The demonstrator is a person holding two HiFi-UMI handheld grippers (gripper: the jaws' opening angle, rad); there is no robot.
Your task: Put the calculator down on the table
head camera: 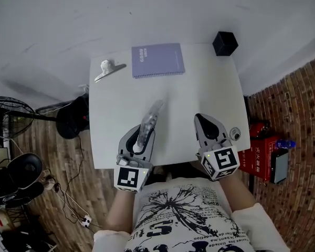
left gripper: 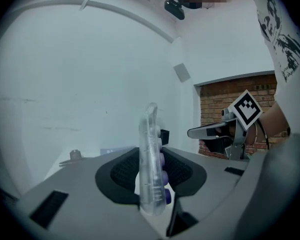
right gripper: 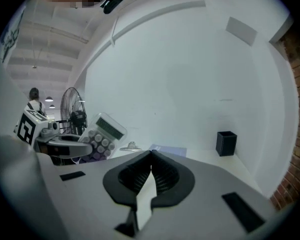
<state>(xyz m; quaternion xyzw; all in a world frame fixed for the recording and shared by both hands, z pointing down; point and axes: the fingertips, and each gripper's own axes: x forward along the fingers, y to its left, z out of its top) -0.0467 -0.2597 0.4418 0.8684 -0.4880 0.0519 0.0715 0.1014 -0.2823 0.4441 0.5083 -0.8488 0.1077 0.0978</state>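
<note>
Currently: calculator (head camera: 148,124) clamped edge-up in left tongs (head camera: 138,136), above bench (head camera: 199,88), apparently not yet set down; right tongs (head camera: 207,123) closed tip-to-tip, empty. Lowering and release remain.

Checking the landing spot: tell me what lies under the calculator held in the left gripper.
Bare white table shows around the calculator; the notebook and clip lie farther back. The strip directly beneath it and the left gripper is covered.

Notebook (head camera: 158,60) at far edge of table (head camera: 210,93), clip (head camera: 109,70) left, box (head camera: 224,43) right
</note>
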